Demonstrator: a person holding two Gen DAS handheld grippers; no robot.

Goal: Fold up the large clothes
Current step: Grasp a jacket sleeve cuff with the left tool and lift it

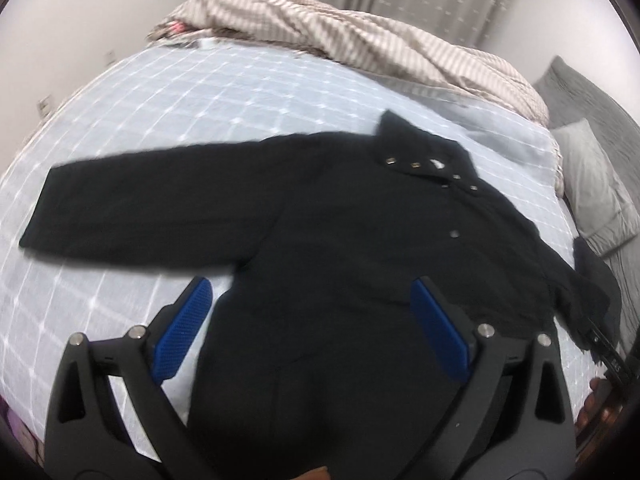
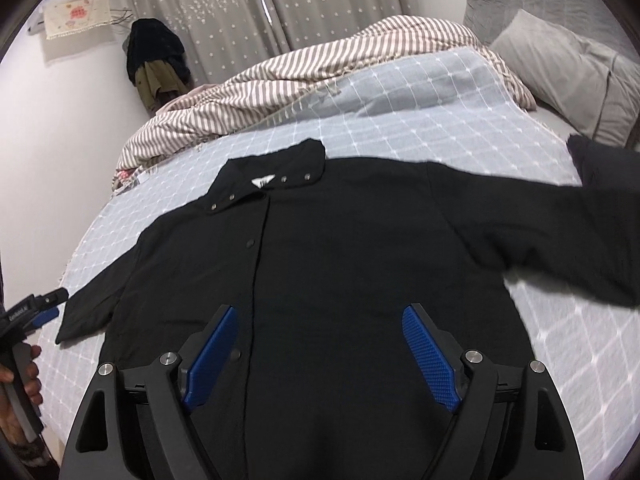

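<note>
On the blue checked bedspread (image 2: 420, 96) we see the black coat (image 2: 320, 260) lying flat, front up, sleeves spread sideways. Above its lower half we hold the left gripper (image 1: 312, 308) and right gripper (image 2: 318, 336), jaws spread wide, pinching nothing.

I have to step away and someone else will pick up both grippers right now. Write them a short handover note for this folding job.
Left gripper: open, holding nothing, above the coat's lower left side.
Right gripper: open, holding nothing, above the coat's lower front.
Coat: black, laid flat and front up on the checked blanket, collar toward the striped duvet, snaps closed down the front, both sleeves spread out to the sides.
Done: coat is spread out.
Left: no fold made yet. Probably bring each sleeve in across the body, then fold the hem up toward the collar.
</note>
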